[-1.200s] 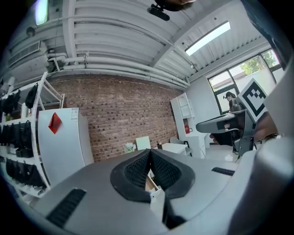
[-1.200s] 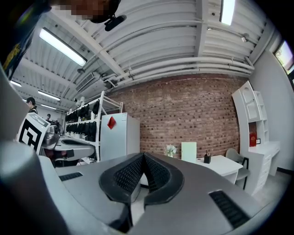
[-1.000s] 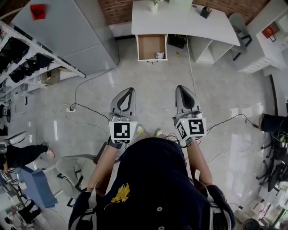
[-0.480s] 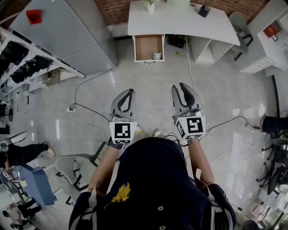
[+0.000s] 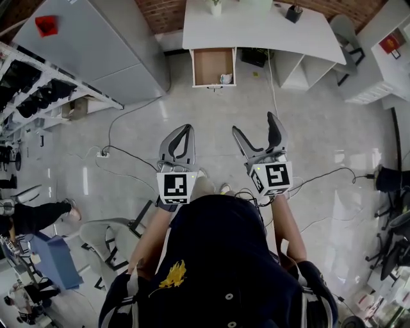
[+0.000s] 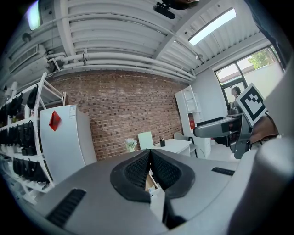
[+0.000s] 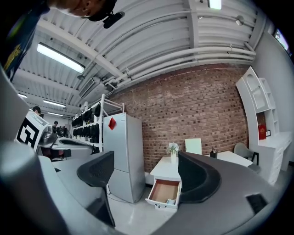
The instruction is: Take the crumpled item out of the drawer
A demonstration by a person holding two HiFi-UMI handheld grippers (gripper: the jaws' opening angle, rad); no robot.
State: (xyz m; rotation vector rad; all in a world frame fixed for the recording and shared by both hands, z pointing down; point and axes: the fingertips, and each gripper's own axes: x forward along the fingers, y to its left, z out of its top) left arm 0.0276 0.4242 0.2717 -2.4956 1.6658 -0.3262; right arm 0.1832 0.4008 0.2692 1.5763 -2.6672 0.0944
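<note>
The floor was pale, polished stone or tile, glossy enough to throw back light. The drawer had a matt brown wooden inside and white painted walls. The table top looked white, smooth and matt. The brick wall was rough and red. The refrigerator wore smooth grey metal.

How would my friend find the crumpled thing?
Find the white desk by the brick wall. Its open drawer sticks out at the left end. The crumpled thing sits in the drawer's front right corner, the only white lump on the brown bottom.
</note>
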